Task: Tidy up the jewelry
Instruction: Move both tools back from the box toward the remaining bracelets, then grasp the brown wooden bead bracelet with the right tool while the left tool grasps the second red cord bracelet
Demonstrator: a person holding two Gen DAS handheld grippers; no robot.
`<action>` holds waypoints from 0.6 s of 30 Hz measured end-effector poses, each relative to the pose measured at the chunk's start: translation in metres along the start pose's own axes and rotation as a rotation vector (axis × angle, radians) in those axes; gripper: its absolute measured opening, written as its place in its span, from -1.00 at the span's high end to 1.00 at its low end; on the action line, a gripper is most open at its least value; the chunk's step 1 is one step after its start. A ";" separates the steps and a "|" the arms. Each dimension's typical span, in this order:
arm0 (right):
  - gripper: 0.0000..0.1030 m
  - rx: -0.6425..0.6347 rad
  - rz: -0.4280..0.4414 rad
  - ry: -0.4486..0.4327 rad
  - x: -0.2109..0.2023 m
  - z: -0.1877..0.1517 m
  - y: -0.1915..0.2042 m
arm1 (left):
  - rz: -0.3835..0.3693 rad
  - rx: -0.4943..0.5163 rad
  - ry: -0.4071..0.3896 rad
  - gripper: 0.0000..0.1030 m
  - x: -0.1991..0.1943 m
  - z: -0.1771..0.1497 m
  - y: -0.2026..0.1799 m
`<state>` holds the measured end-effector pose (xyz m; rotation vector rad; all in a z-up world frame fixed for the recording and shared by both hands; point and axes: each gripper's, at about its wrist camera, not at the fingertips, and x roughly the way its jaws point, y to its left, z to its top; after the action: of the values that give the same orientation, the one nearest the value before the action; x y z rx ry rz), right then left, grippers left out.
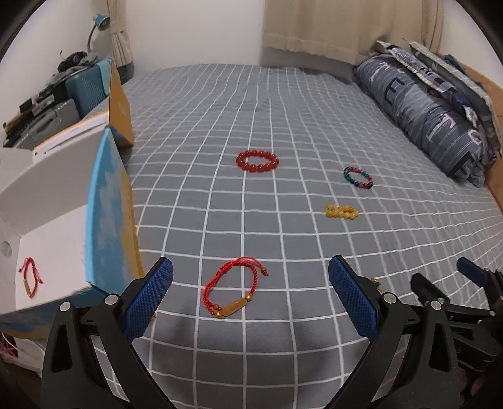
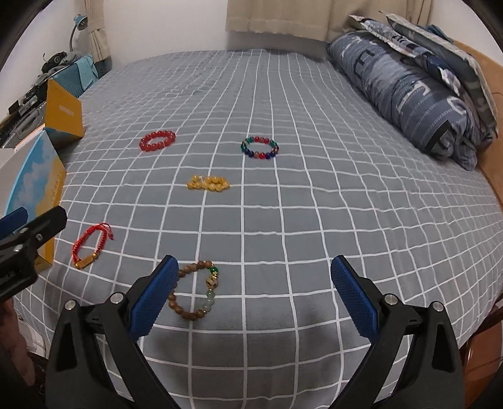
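Several bracelets lie on the grey checked bedspread. A red cord bracelet with a gold tube lies just ahead of my open, empty left gripper; it also shows in the right wrist view. A wooden bead bracelet with green stones lies by the left finger of my open, empty right gripper. Farther off lie a red bead bracelet, a multicoloured bead bracelet and a yellow bead bracelet. The open white box at left holds another red cord bracelet.
The box's blue-and-yellow flaps stand at the bed's left edge. A folded blue quilt and pillows line the right side. A cluttered side table with a lamp is at far left. Curtains hang behind.
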<state>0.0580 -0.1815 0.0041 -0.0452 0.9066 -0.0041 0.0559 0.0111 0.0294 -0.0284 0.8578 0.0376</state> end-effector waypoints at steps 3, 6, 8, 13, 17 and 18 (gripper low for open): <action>-0.82 0.002 0.003 0.017 0.012 -0.004 -0.003 | 0.013 0.007 0.026 -0.89 0.017 -0.006 -0.001; -0.81 0.009 0.008 0.048 0.028 -0.008 -0.006 | 0.028 0.022 0.049 -0.89 0.032 -0.014 -0.002; -0.82 0.008 0.011 0.063 0.036 -0.009 -0.008 | 0.037 0.033 0.056 -0.89 0.041 -0.018 -0.002; -0.81 0.005 0.017 0.090 0.050 -0.012 -0.008 | 0.039 0.026 0.089 -0.89 0.063 -0.024 0.004; -0.81 -0.004 0.021 0.102 0.056 -0.014 -0.006 | 0.066 0.061 0.071 -0.89 0.071 -0.029 0.000; -0.81 -0.006 0.020 0.104 0.057 -0.015 -0.004 | 0.059 0.061 0.078 -0.89 0.075 -0.030 0.000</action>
<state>0.0819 -0.1877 -0.0497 -0.0413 1.0116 0.0153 0.0819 0.0115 -0.0468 0.0532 0.9376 0.0655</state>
